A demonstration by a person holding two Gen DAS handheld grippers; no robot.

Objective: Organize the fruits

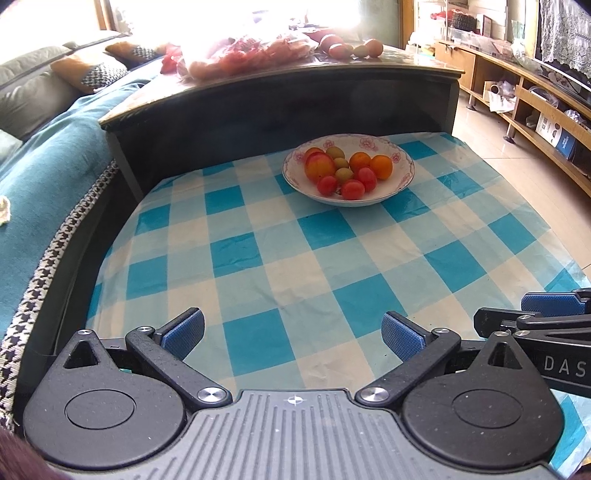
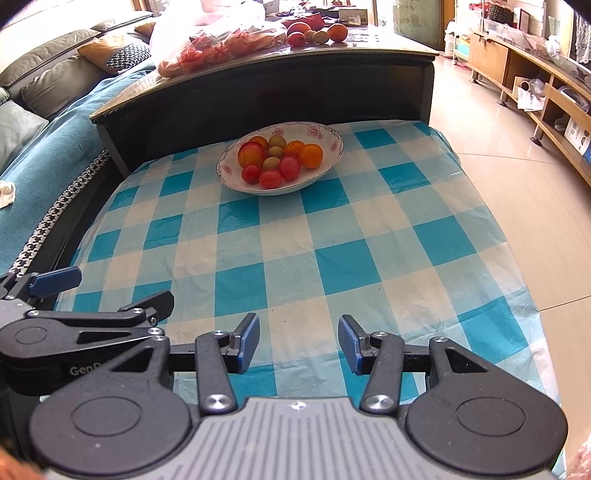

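A white floral bowl [image 1: 400, 181] holds several fruits [image 1: 345, 168]: orange, red and small green ones. It stands at the far side of a blue checked cloth [image 1: 280, 258]. It also shows in the right wrist view [image 2: 332, 147] with its fruits [image 2: 280, 157]. My left gripper [image 1: 291, 334] is open and empty, low over the near part of the cloth. My right gripper [image 2: 299, 341] is open and empty, beside it. Each gripper shows at the edge of the other's view, the right one [image 1: 535, 314] and the left one [image 2: 74, 295].
A dark coffee table [image 2: 258, 88] stands behind the cloth, with a plastic bag of fruit [image 2: 210, 48] and loose fruits [image 2: 317, 33] on top. A sofa with a teal cover [image 1: 44, 177] lies left. Tiled floor [image 2: 498, 155] and wooden shelves [image 2: 546, 85] are right.
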